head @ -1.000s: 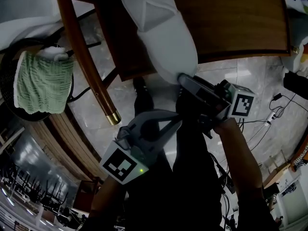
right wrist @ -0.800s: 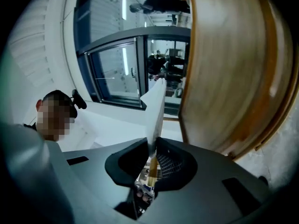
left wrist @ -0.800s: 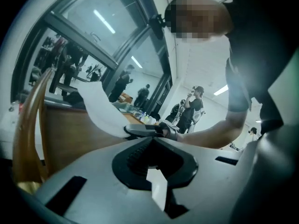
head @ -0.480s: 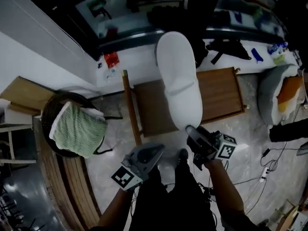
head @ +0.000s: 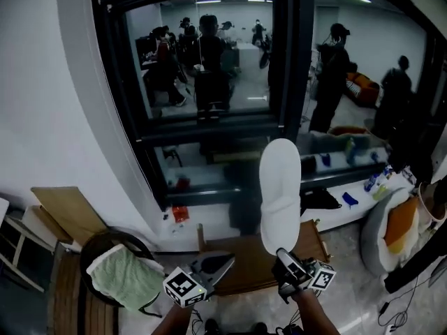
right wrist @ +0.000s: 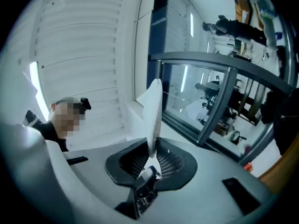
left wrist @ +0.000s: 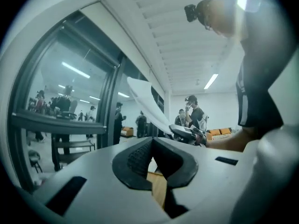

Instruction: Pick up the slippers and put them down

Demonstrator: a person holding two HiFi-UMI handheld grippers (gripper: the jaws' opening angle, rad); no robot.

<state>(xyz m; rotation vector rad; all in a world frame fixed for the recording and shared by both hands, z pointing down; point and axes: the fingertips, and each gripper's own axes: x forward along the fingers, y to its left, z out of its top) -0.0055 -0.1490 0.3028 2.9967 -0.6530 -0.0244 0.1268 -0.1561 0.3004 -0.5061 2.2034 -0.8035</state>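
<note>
A white slipper (head: 279, 190) stands upright in the air in front of the dark window, its lower end pinched by my right gripper (head: 281, 255). In the right gripper view the slipper (right wrist: 154, 113) shows edge-on, and the right gripper (right wrist: 153, 153) is shut on its thin edge. My left gripper (head: 226, 259) hangs to the left of it at about the same height, shut, with nothing between its fingers. The left gripper view shows the left gripper (left wrist: 152, 149) closed, and beyond it the slipper (left wrist: 148, 107) rising from the right gripper (left wrist: 188, 133).
Below the grippers is a brown wooden chair (head: 244, 260). A dark round basket with a green towel (head: 126, 276) sits at the lower left beside a wooden board (head: 66, 213). A grey and orange cushion seat (head: 390, 234) is at the right. Several people stand behind the glass (head: 209, 61).
Both grippers have risen from near the floor to window height. The slipper has come up with the right gripper and now stands upright. The head view has tilted up from the floor.
</note>
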